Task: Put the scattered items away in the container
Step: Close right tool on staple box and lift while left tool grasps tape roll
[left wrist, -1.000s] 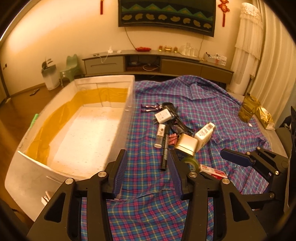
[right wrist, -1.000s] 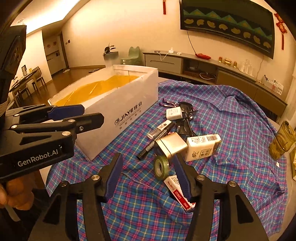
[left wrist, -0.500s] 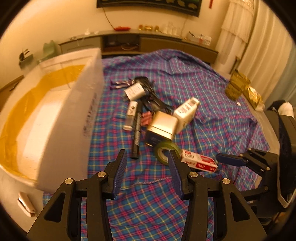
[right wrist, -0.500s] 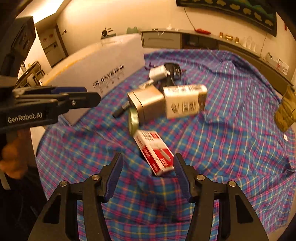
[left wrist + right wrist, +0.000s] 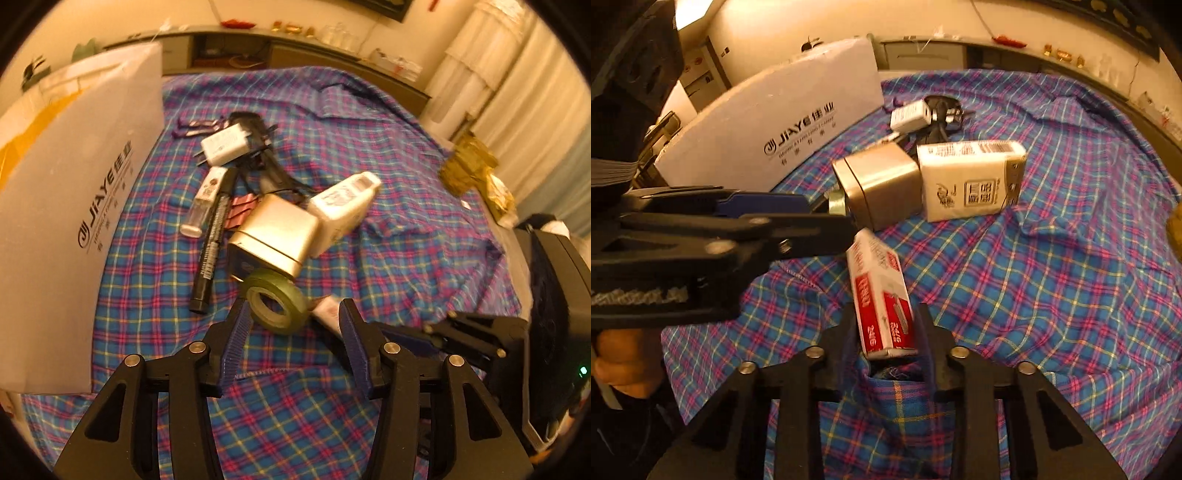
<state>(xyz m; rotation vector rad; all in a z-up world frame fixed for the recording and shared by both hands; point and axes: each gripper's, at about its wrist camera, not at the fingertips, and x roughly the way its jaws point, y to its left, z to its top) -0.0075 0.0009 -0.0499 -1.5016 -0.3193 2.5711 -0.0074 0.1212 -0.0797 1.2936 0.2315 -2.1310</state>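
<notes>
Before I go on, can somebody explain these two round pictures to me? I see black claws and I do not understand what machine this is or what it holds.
There is no robot. A person holds a two-finger gripper in each hand, and a wide-angle camera on each looks forward along its fingers. One picture is from the left gripper, the other from the right gripper. Small things lie on a plaid cloth beside a white box: a tape roll, a gold tin, a marker, a white pack and a charger. The left jaws have just been opening and stand either side of the tape roll without pressing it. The right jaws have just been closing on a staples box, which is now between them.
</notes>
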